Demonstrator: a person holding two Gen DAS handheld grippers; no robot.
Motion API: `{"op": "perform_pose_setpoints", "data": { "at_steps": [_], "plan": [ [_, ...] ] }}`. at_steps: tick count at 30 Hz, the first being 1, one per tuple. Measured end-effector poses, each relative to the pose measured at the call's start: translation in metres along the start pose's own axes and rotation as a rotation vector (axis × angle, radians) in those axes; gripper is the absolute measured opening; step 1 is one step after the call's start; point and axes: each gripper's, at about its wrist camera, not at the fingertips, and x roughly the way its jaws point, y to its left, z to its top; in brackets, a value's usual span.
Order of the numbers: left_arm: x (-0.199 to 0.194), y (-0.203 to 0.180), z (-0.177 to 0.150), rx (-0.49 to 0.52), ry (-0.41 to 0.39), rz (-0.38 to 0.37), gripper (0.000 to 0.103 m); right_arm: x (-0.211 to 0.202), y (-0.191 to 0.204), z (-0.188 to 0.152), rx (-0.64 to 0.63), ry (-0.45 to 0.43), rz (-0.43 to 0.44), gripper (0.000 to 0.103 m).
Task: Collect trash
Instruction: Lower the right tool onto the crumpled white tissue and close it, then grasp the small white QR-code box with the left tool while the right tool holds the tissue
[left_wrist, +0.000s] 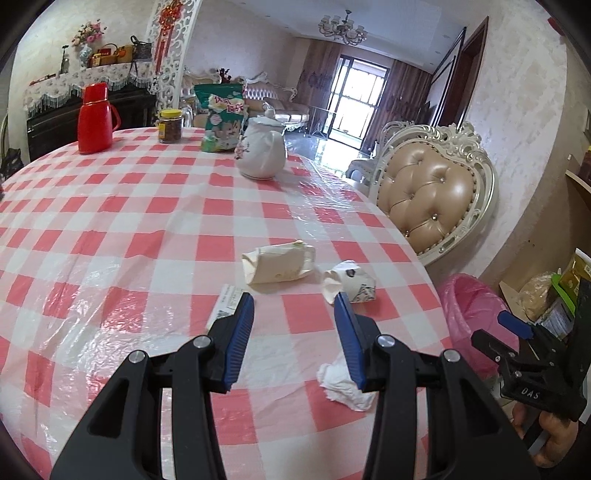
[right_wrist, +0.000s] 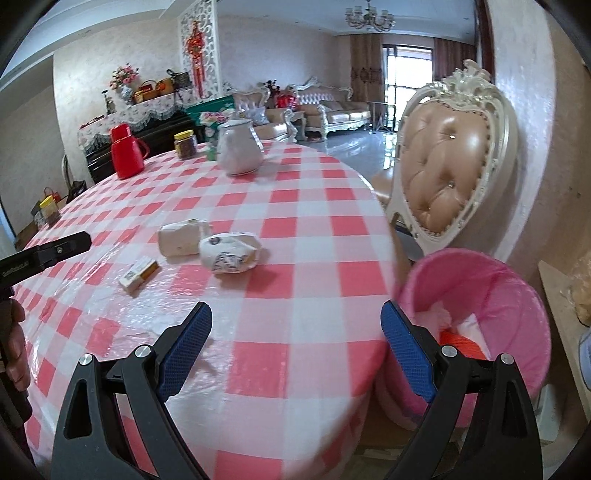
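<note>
With both your left gripper and right gripper spread wide and empty, pinch the light, soft crumpled tissue lying near the table edge across its bunched middle.

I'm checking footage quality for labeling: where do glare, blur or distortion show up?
Left wrist view: window glare streaks the tablecloth past the teapot; fisheye bends the table edge. Right wrist view: teapot and chair look softly blurred; black vignette in the corners.
</note>
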Motion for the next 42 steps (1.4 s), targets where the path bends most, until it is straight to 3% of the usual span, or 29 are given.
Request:
{"op": "perform_pose_setpoints", "data": {
  "at_steps": [16, 31, 42],
  "plan": [
    [0.022, 0.042, 0.007, -0.032, 0.03, 0.047, 0.044, 0.04, 0.064, -0.005, -0.085, 0.083, 0.094, 0.087],
    [0.058, 0.07, 0.008, -0.059, 0.082, 0.079, 0.044, 0.079, 0.102, -0.02, -0.147, 0.205, 0.123, 0.087],
    [0.083, 0.068, -0.005, -0.017, 0.153, 0.088, 0.044, 0.092, 0.11, -0.028, -0.177, 0.261, 0.139, 0.048]
  ]
}}
